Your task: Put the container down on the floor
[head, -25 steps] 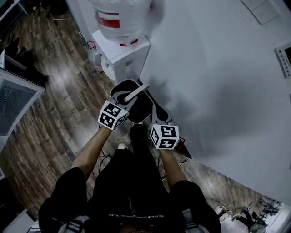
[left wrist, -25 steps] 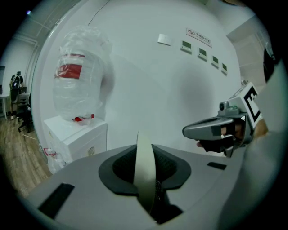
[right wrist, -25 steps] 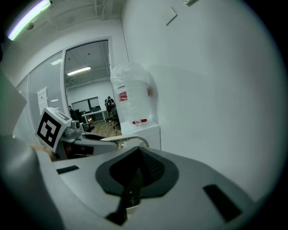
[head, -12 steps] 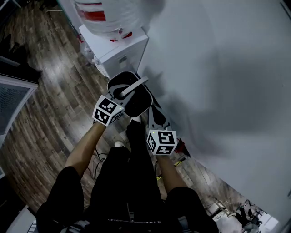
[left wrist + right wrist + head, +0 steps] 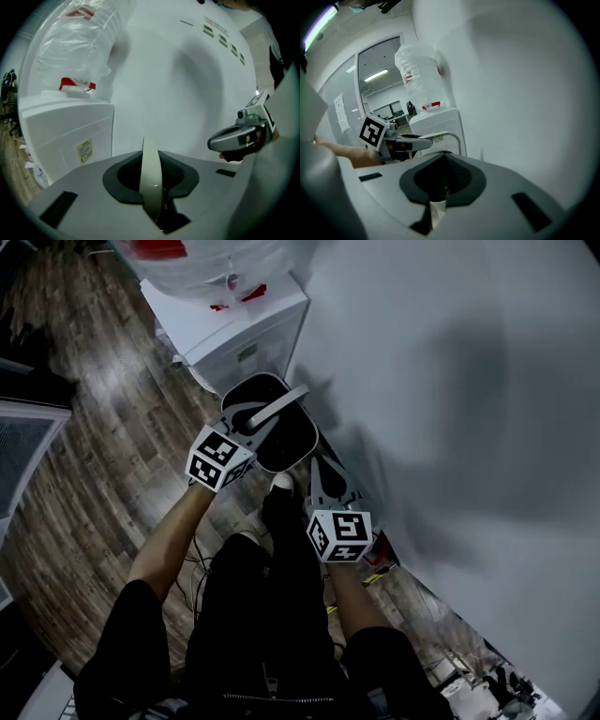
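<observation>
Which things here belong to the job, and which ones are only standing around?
Job in hand:
- container
- left claw and right claw, both shut on it
- floor

Just around:
- water dispenser
- water bottle
- wall

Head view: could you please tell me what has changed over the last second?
The container, with the left tongs on its handle, has crept slightly up the picture, and the right tongs sit a little lower. The water dispenser has slid toward the top edge, so the camera itself shifted. Nothing was let go: both tongs remain shut on the container.
</observation>
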`<state>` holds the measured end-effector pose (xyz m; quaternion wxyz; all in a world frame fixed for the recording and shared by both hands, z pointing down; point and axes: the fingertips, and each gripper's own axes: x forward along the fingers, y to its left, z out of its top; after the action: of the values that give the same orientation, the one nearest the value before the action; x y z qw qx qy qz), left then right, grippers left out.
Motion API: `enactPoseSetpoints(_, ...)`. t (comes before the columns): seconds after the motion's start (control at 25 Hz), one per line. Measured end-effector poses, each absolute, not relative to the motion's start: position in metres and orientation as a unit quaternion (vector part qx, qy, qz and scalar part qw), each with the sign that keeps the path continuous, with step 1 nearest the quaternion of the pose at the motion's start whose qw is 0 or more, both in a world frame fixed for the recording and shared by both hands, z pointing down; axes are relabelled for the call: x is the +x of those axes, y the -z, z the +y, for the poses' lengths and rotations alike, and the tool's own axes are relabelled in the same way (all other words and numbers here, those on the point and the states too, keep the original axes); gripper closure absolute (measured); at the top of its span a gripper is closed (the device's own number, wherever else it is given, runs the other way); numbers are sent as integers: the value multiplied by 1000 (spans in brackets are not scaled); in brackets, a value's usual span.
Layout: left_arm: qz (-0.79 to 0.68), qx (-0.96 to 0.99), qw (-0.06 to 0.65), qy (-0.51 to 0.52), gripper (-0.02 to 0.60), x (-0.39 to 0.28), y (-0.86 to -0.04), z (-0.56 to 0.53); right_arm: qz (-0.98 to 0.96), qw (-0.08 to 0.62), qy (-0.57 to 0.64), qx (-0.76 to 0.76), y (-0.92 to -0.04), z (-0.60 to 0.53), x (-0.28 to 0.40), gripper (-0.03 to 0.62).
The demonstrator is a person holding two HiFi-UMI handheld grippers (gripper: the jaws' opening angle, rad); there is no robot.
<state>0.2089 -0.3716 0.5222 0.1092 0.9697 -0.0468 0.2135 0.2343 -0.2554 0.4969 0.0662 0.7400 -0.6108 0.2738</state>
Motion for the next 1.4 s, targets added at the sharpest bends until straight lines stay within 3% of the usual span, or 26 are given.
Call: enactPoseSetpoints(1.4,-38,974,107,-197,497,283,-789,-431,-646,73,-269,711,-738,-325,315,583)
